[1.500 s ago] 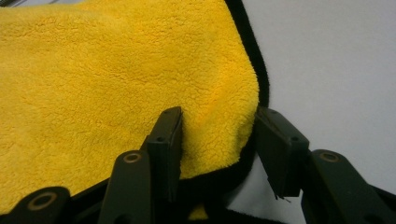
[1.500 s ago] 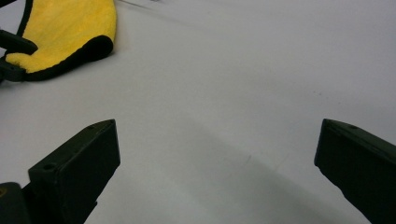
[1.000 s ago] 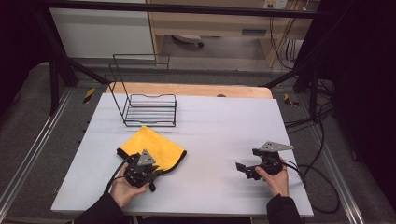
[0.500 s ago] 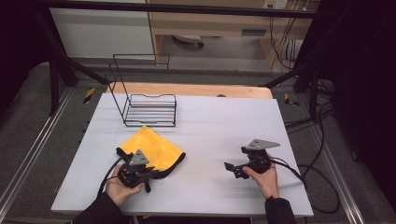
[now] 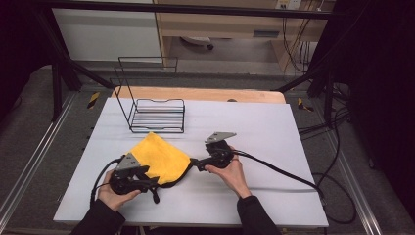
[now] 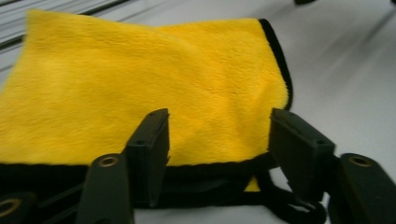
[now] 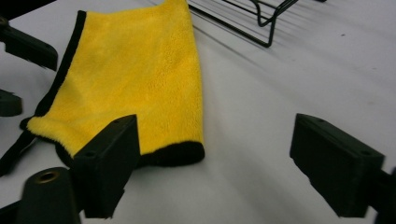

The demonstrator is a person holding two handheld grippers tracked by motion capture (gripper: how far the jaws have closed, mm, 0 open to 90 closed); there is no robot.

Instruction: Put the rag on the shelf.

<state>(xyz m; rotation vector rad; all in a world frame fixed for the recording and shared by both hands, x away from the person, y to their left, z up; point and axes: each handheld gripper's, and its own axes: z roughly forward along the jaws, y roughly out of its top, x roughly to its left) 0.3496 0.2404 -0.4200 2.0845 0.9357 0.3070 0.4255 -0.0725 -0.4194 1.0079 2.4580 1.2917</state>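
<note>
left gripper (image 5: 151,188): jaws spread, having just been opening; in the left gripper view the black-edged hem of the yellow cloth (image 6: 140,88) lies between the two pads, neither pad pressing on it. a thin black loop of the hem trails by the right-hand jaw.

right gripper (image 5: 195,162): jaws spread wide, though they have just been closing a little; in the right gripper view one pad sits just beside the cloth's near corner, the other stands over bare table. nothing pinched.

cloth (image 5: 159,156): folded, lying flat on the near-left part of the table, between the two grippers, yellow face up, black border showing along the near edge. its far corner comes close to the black wire rack (image 5: 156,115); cannot tell whether they touch.

hands: left hand (image 5: 113,193) around the left gripper at the near edge; right hand (image 5: 232,171) behind the right gripper, cable trailing off to the right across the table.

surface: white table top (image 5: 274,132), matt, with a bare wooden strip (image 5: 205,94) along the far edge. rack stands upright at the far left.

room: grey floor around the table, metal rails on both sides, black frame struts, yellow-black tape marks by the far corners, loose cables on the right, light furniture at the back.
</note>
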